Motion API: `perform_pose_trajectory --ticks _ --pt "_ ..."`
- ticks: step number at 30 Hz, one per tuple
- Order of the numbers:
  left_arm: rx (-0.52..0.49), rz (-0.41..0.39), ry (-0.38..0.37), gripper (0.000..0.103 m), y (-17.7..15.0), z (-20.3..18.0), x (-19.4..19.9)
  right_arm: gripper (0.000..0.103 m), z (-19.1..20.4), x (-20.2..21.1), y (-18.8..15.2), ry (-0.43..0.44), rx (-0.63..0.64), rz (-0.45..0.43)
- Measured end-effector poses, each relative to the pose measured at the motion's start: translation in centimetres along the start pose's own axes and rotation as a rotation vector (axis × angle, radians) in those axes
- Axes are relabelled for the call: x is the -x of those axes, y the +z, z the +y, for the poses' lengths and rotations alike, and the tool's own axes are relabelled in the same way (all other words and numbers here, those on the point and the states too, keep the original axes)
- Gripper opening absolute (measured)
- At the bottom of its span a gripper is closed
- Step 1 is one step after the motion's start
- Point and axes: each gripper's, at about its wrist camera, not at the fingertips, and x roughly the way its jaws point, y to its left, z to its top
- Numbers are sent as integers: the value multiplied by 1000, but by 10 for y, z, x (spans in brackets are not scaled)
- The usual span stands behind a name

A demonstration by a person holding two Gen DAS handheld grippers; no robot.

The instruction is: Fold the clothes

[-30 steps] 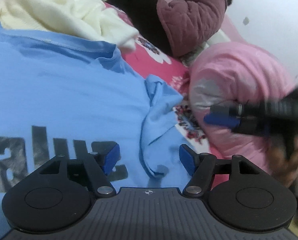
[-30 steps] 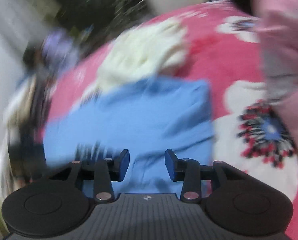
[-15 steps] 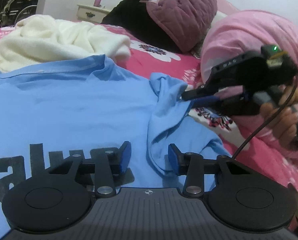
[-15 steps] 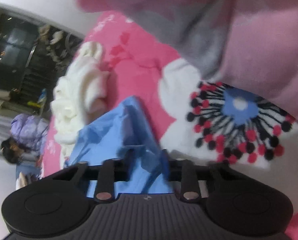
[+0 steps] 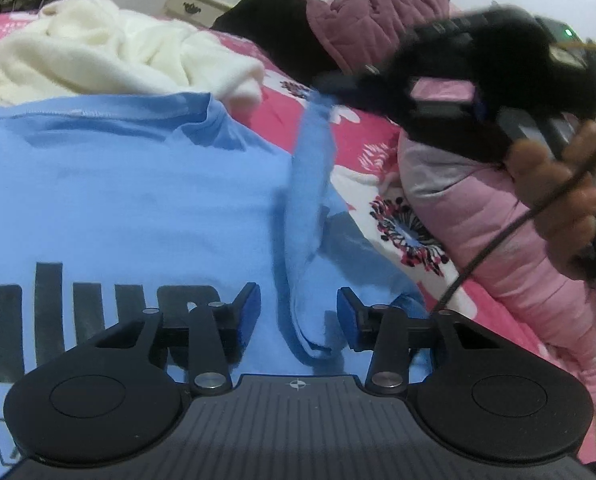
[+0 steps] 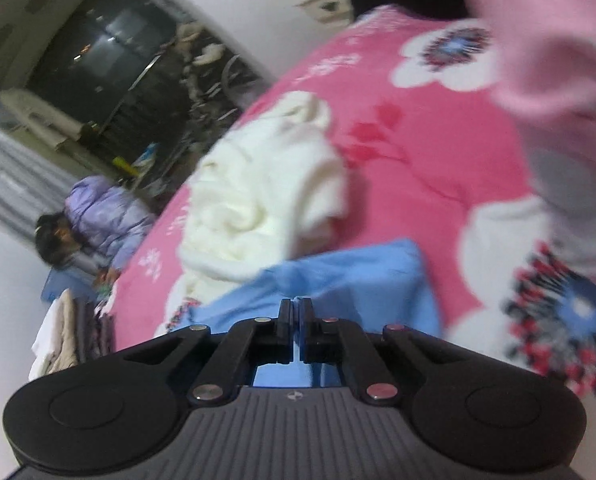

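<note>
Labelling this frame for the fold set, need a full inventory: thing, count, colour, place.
blue T-shirt: 1, light blue with dark lettering, spread on the bed, near side
sleeve: 1, light blue, lifted up off the shirt
white garment: 1, cream, bunched beyond the shirt's collar
bedspread: 1, pink with white flowers, under everything
pink jacket: 1, pale pink quilted, right of the shirt
maroon jacket: 1, maroon quilted, far end of the bed, on something black
nightstand: 1, cream, behind the bed
seated person: 1, lilac jacket, far across the room
left gripper: 1, black with blue pads, open, around the sleeve's lower fold
right gripper: 1, black, shut on the sleeve
hand: 1, holding the right gripper's handle
</note>
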Motion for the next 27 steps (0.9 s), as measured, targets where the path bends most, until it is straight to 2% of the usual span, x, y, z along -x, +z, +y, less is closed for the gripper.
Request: perform_pose_trajectory --ticks 5,7,10,12,13,14,17,19,22,23,25,27 --pt "35 8 -7 41 0 5 -1 3 17 -43 -3 43 55 72" --pt "52 10 -14 41 1 7 0 3 15 -57 -4 37 59 91" --pt "100 18 -42 41 1 13 0 6 6 -74 -3 73 48 150" --pt "137 28 -76 41 0 19 0 19 -1 -76 -2 87 11 151" --pt "156 33 -94 41 0 21 1 37 -4 -76 -2 95 -8 152" --pt "171 38 -109 41 0 24 1 47 -9 -71 -1 119 -50 134" --pt "211 51 -145 40 0 32 2 47 -18 -27 -4 240 -140 33" --pt "239 60 -163 39 1 38 2 47 -20 14 -9 285 -157 -38" --pt "292 72 -182 35 2 46 0 47 -18 71 -20 280 -151 -57" --pt "313 77 -187 33 2 48 -1 47 -15 87 -25 232 -118 -49" --pt "342 87 -187 30 3 51 -2 47 -4 106 -43 48 11 4" --pt "372 94 -183 28 4 53 -3 47 5 108 -66 -106 148 35"
